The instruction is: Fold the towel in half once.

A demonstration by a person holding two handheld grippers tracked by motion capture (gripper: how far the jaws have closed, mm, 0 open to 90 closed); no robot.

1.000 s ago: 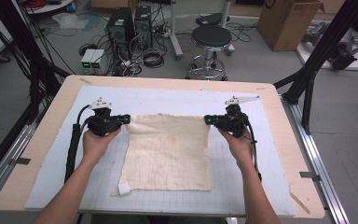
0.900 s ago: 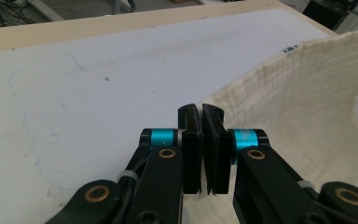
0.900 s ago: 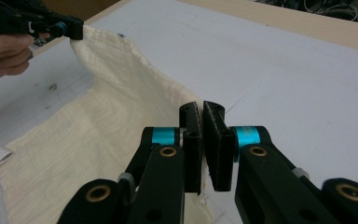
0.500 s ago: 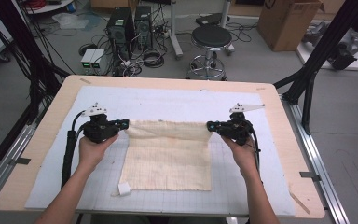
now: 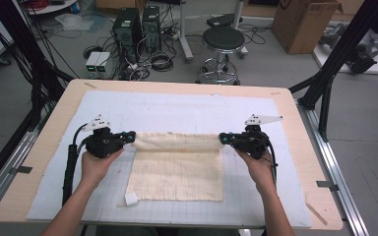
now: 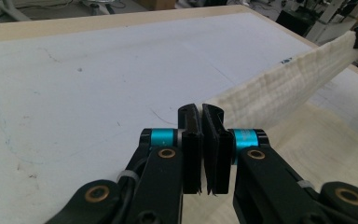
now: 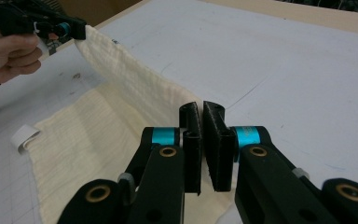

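White matting is covering the surface (image 5: 187, 110), where the cream cloth (image 5: 177, 169) is lying at center, its far edge lifted taut between the left gripper (image 5: 130, 137) at nine o'clock and the right gripper (image 5: 223, 139) at three o'clock, both jaws pinching its corners.

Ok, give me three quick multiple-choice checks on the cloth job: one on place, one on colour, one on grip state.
1. Where does the lifted edge of the cloth lie?
A. far side, between the grippers
B. near side, by the person
C. off the table

2. What colour is the cloth?
A. blue
B. cream
C. black

3. How do the left gripper and right gripper stand?
A. both open, away from the cloth
B. one open, one shut
C. both shut on a cloth corner

Answers: 1 A, the far edge stretches raised between them; 2 B, pale cream on the white mat; 3 C, the jaws in each gripper view pinch cloth.
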